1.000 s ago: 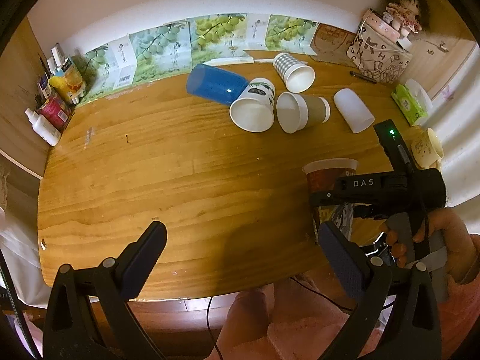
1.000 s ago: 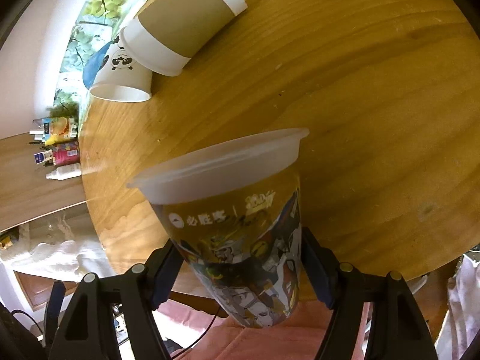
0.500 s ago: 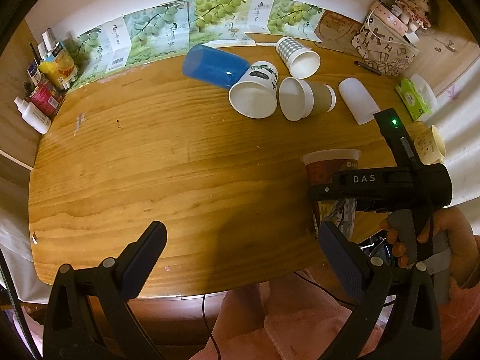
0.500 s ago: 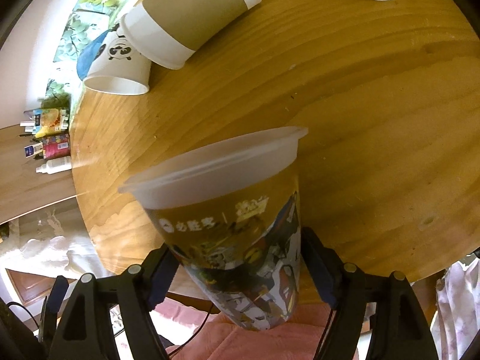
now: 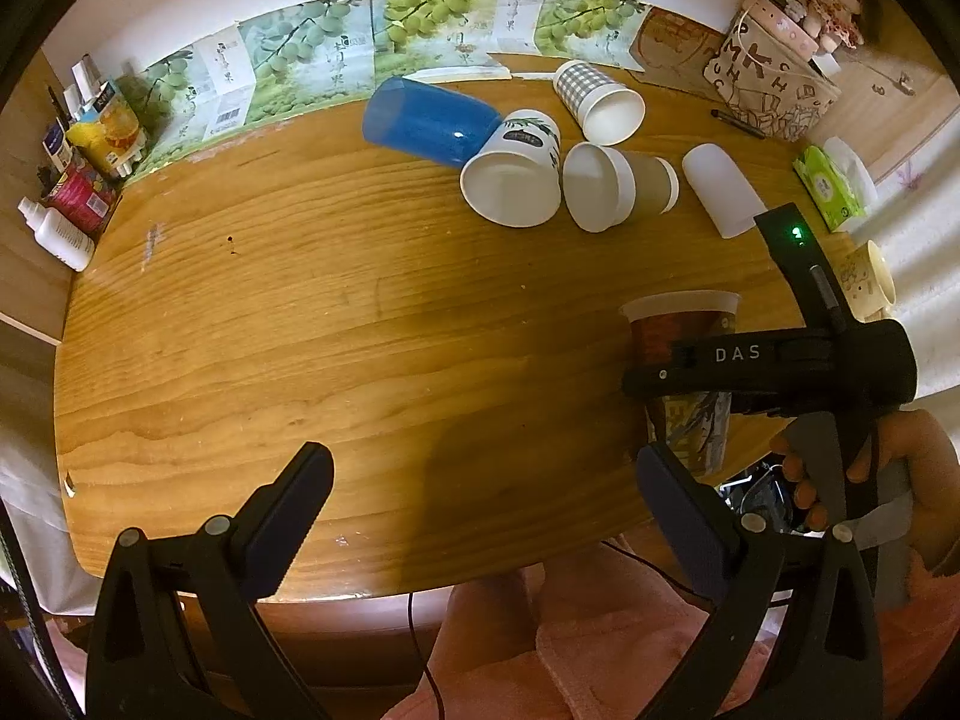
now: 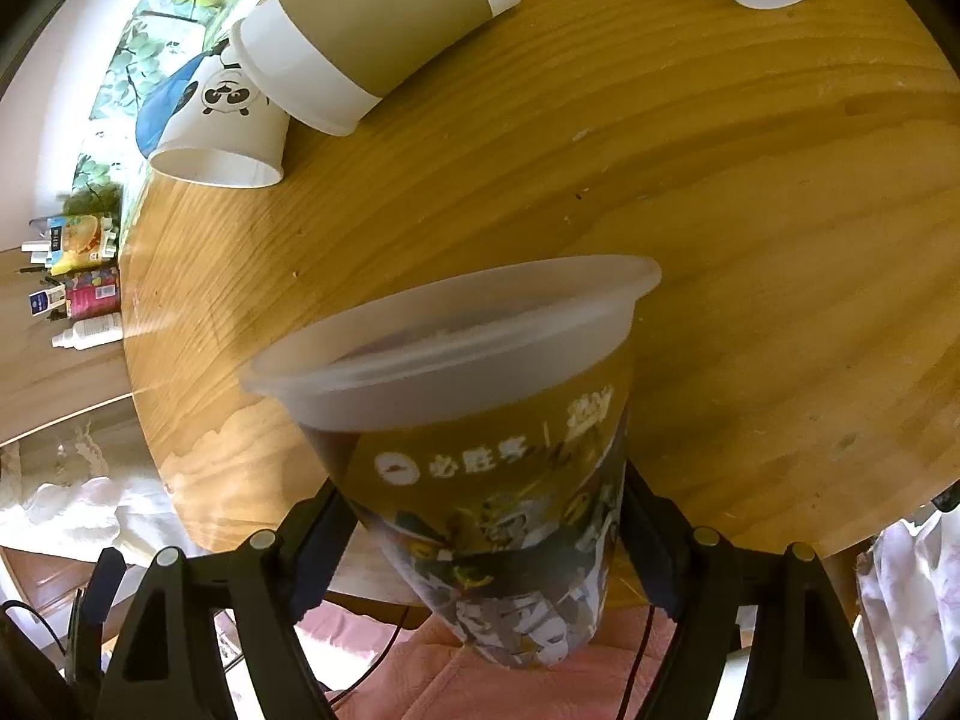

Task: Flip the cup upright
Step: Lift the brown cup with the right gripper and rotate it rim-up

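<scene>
Lower centre, right wrist view: my right gripper (image 6: 480, 540) is clamping the printed cup (image 6: 480, 468), rim up, now tipping slightly nearer vertical over the table (image 6: 750, 240) edge. My left gripper (image 5: 480, 504) is hanging wide, empty.

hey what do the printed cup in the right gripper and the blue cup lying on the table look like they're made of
Printed cup, held in the right gripper: probably plastic, since its frosted rim is translucent; the wall carries glossy printed artwork. Blue cup: likely translucent plastic, with a small bright glint and light passing through its tinted wall.
</scene>
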A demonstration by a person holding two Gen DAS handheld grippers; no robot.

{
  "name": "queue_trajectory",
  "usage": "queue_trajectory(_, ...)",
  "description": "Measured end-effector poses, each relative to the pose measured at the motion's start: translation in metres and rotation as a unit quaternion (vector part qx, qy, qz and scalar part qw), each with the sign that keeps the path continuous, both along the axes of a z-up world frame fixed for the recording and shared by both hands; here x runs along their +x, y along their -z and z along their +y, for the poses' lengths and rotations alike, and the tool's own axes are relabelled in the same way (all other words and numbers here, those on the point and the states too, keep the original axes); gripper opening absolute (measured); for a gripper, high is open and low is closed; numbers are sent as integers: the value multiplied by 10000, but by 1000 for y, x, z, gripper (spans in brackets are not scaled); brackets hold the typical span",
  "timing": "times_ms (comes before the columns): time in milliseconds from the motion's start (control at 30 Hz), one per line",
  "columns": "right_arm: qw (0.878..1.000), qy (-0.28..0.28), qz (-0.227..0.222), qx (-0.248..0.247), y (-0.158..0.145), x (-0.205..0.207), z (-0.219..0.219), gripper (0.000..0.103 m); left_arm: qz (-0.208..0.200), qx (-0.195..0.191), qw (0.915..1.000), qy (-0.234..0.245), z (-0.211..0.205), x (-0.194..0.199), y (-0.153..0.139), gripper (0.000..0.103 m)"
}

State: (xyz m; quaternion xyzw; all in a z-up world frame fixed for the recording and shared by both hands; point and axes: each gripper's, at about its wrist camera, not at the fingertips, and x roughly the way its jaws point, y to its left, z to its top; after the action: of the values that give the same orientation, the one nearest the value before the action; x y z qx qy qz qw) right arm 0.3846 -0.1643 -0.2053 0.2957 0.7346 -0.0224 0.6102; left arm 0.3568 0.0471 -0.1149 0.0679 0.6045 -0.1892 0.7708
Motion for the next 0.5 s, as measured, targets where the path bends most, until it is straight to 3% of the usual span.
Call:
queue_trajectory(367,9996,185,-131,-159,-10,-11,-10,82,104,118,9997,174,-14,4,9,101)
queue_trajectory(500,9988,228,-387,-198,-18,-17,-16,81,125,146,9996,209,-21,2,10,101)
